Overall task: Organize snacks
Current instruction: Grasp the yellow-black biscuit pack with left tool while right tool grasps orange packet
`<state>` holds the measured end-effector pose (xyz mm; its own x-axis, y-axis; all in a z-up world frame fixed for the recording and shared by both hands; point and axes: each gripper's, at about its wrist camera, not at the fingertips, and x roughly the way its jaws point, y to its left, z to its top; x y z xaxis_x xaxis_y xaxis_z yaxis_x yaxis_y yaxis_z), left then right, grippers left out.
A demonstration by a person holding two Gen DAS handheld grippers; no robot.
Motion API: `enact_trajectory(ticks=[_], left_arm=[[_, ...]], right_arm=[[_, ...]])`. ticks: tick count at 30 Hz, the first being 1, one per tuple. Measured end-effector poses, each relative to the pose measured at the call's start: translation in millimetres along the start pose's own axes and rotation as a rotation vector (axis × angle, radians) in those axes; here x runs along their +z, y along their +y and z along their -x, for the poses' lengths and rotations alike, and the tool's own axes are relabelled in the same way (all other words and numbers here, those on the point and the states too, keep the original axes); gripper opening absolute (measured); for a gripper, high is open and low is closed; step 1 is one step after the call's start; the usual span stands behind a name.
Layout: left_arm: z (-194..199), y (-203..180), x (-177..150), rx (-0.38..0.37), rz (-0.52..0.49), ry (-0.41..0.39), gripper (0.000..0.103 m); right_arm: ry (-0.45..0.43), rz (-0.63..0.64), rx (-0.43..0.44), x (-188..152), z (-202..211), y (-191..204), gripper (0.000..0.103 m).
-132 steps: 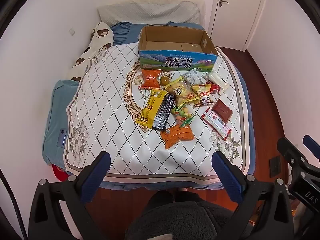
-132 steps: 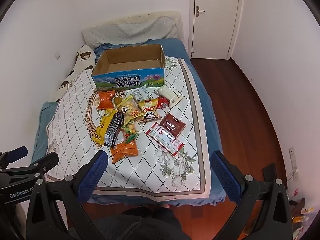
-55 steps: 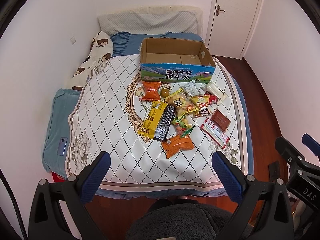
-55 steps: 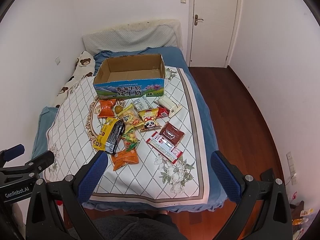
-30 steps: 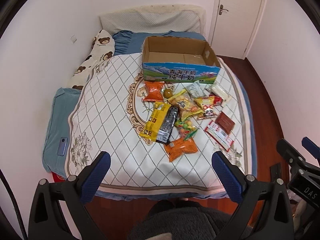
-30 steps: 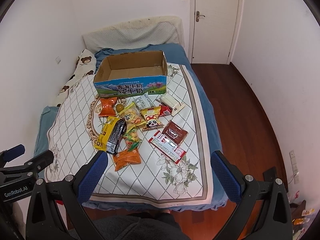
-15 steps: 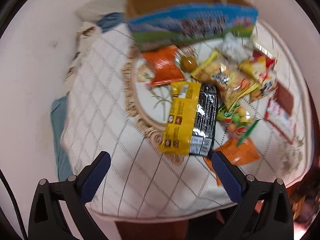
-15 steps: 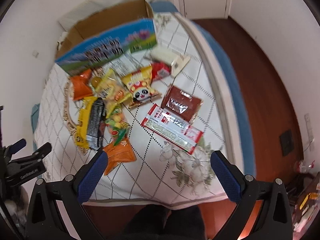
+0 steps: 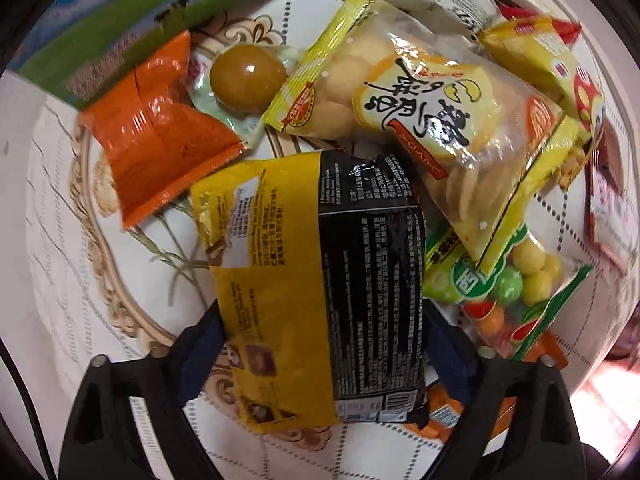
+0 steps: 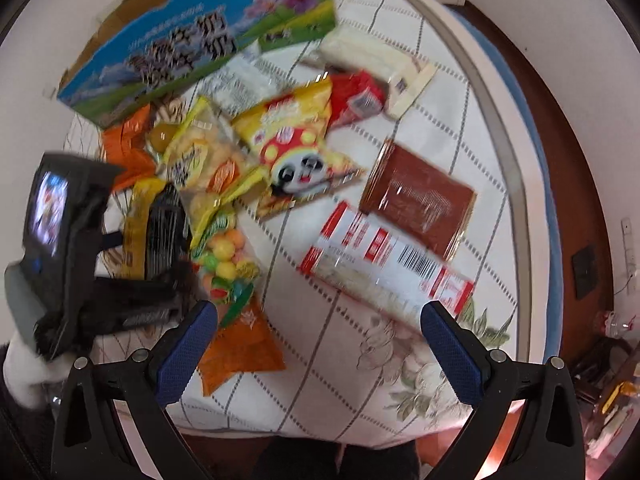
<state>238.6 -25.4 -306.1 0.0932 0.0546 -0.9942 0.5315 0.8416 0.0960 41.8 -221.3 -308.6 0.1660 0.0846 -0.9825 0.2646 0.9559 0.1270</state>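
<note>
Since the earlier frames, both claws have dropped from well above the bed down close over the snack pile, the left one furthest. The left claw [image 9: 322,354] now sits low with its blue fingers spread on either side of the yellow-and-black packet [image 9: 320,288], just beside its edges; whether the pads press it cannot be told. The right claw [image 10: 318,346] hovers spread wide and empty over the quilt [image 10: 432,92], near the red-and-white packet [image 10: 384,260] and the brown packet [image 10: 420,200].

The cardboard box [image 10: 200,36] stands at the far side of the pile; its inside is hidden from both views. In front of it lie the orange packet [image 9: 156,132], a round brown sweet [image 9: 248,78], the clear yellow cracker bag [image 9: 432,120] and the panda bag [image 10: 296,148], overlapping one another.
</note>
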Motion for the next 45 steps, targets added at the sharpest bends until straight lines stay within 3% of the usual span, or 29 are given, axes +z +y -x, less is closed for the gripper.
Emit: enact_trajectory(ticks=[3,9,14,18,19,20,21,24,26,29,31,32,33,36,40,42,45], left_arm=[[5,15,-12,-0.027,0.1,-0.015,0.086],[10,60,-72,-0.041,0.37,0.058,0.086],[1,81,-118,-0.078,0.488,0.106,0.086],[-2,93,-131,-0.098,0.501,0.108,0.086],[-6,91,-131,-0.104,0.503,0.109,0.086],[-9,90,-133,-0.109,0.504,0.109,0.086],[-7,94,-135,-0.115,0.504,0.111,0.086],[-31,98,-144,-0.128,0.501,0.106,0.087],[-40,100,-144,-0.141,0.503,0.105,0.087],[-55,99,-157,-0.168,0.5,0.107,0.088],[-62,94,-174,-0.181,0.49,0.113,0.089],[-68,95,-176,-0.182,0.485,0.114,0.089],[-72,95,-179,-0.181,0.477,0.119,0.089],[-83,94,-177,-0.179,0.457,0.128,0.09],[-93,96,-185,-0.17,0.451,0.139,0.091],[-99,94,-182,-0.168,0.451,0.146,0.091],[-103,97,-187,-0.175,0.442,0.16,0.091]], right_arm=[[0.048,-0.047,0.024,-7,-9,2,0.103],[0.167,-0.182,0.113,-28,-34,4,0.103],[0.248,-0.336,0.193,-45,-65,18,0.103],[0.285,-0.449,0.237,-46,-97,43,0.1],[0.306,-0.445,0.229,-45,-108,53,0.095],[0.32,-0.43,0.22,-45,-116,60,0.081],[0.333,-0.403,0.191,-44,-124,69,0.069],[0.303,-0.276,0.113,-49,-127,84,0.054],[0.298,-0.136,0.074,-52,-122,93,0.051],[0.29,0.143,-0.047,-57,-111,107,0.051],[0.259,0.278,-0.132,-59,-106,114,0.057],[0.239,0.338,-0.175,-59,-104,117,0.077],[0.229,0.356,-0.206,-58,-103,118,0.089],[0.176,0.274,-0.185,-56,-90,115,0.088],[0.132,-0.005,-0.054,-57,-81,99,0.086],[0.135,-0.099,-0.015,-54,-90,100,0.067],[0.142,-0.062,-0.068,-49,-109,112,0.059]])
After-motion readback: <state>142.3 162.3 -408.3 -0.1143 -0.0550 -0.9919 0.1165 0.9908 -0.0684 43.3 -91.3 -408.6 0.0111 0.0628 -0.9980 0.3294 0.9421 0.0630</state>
